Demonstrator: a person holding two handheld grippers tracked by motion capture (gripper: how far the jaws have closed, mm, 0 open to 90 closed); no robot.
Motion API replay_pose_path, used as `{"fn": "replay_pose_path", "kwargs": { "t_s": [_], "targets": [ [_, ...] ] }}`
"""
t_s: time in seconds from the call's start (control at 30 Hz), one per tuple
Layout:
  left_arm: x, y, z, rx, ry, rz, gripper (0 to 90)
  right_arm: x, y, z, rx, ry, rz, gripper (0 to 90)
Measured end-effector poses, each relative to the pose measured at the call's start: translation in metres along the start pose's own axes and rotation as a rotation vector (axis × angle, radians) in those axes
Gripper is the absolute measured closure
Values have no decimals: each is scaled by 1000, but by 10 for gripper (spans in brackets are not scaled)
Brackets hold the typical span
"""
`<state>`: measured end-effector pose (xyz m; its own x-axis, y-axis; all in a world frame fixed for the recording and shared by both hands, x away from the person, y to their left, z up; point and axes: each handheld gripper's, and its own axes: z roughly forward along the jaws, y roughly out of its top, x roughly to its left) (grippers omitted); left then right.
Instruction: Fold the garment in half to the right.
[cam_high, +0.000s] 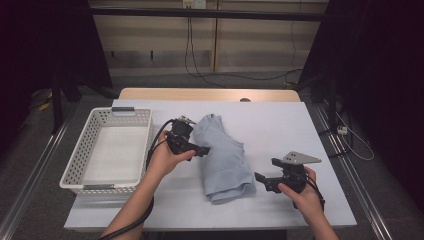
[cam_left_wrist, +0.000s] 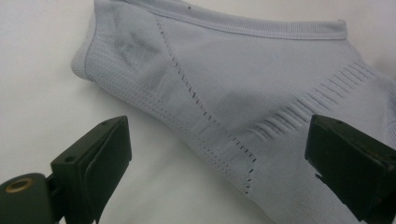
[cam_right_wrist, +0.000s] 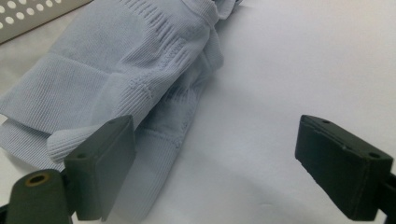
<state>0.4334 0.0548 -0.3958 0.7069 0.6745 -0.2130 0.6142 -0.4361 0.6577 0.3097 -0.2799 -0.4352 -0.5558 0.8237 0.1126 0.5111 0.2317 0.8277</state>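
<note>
Your left gripper (cam_high: 204, 149), jaws spread, levels at the folded pale-blue knit shirt (cam_high: 222, 157) directly ahead, perhaps grazing it. Your right gripper (cam_high: 265, 176), likewise released, points at its hem just beyond.

left tongs (cam_high: 204, 149): jaws wide apart | right tongs (cam_high: 261, 178): jaws wide apart

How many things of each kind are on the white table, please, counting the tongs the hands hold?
Folded light blue garment: 1
White perforated basket: 1
Black tongs: 2, left tongs and right tongs, both open
Total: 4
</note>
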Motion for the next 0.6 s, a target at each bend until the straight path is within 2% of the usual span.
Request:
{"fn": "replay_pose_path", "kwargs": {
  "t_s": [0.37,0.6],
  "targets": [
    [-6,-4,7,6,-7,-8,73,3,0,-3,-6,-1,-6,124],
    [-6,-6,12,2,-22,-32,63,3,-1,-2,3,-5,-15,124]
  ]
}}
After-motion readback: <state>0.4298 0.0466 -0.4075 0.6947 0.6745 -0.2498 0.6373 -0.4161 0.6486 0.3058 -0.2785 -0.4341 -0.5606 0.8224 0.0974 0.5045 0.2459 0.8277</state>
